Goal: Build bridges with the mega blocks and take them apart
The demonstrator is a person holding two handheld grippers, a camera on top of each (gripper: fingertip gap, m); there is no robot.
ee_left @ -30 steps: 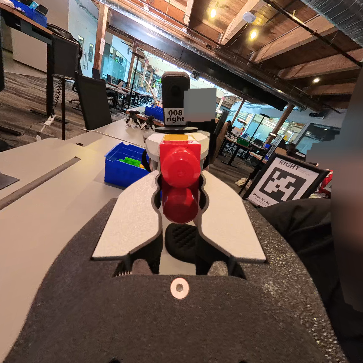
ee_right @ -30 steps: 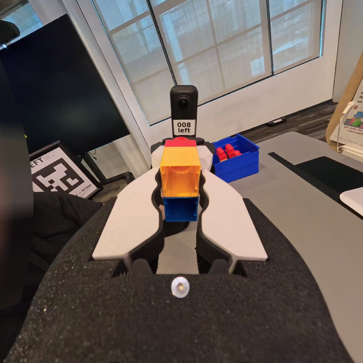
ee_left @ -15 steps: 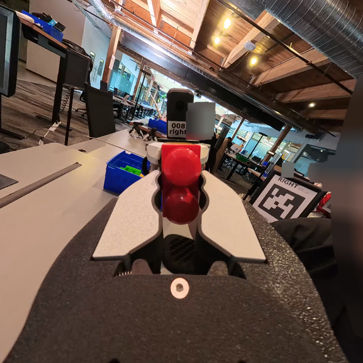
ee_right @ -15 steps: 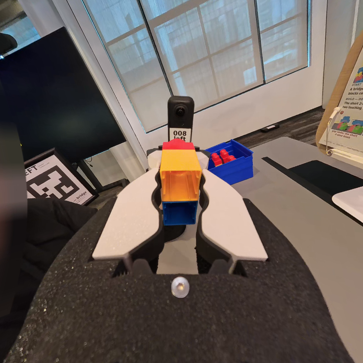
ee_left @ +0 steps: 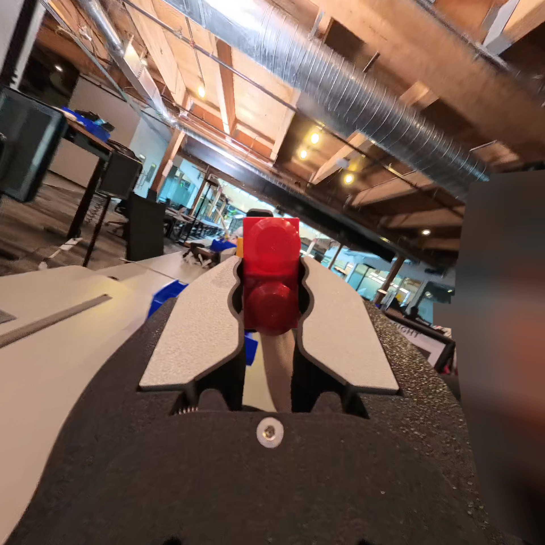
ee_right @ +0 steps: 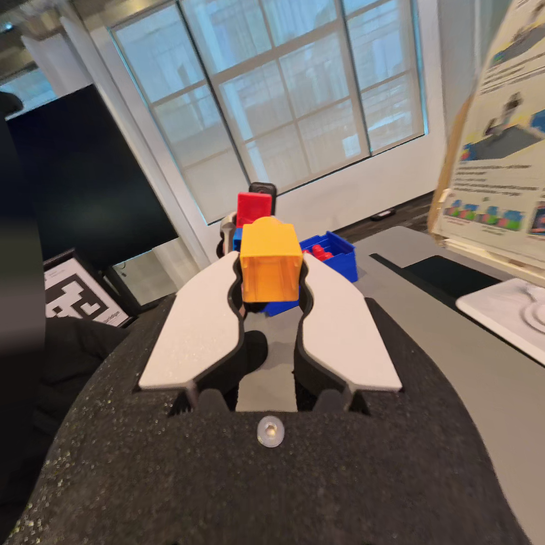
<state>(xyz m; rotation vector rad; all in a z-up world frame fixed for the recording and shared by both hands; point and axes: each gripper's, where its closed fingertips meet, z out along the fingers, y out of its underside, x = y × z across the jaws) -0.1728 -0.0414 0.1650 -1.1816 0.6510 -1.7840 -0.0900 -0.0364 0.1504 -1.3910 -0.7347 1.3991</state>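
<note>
- My left gripper (ee_left: 270, 290) is clenched on the red block (ee_left: 270, 274); its two round studs point toward the camera, and it is held in the air above the grey table (ee_left: 59, 339).
- My right gripper (ee_right: 269, 283) is grasping the orange block (ee_right: 269, 267), with its hollow underside turned to the camera.
- In the right wrist view the red block (ee_right: 254, 208) stands apart from the orange one, higher and behind it. A blue block (ee_right: 236, 246) shows beside it; I cannot tell to which one it is attached.
- I judge that the step in hand is the taking apart: the pieces look separated between my two grippers.
- The blue bin (ee_right: 336, 259) with red pieces stands on the table behind the orange block.
- The next move, I think, calls for carrying each block to a bin and opening the jaws only when the block is over it.
- Both views are blurred, so I would go slowly.
</note>
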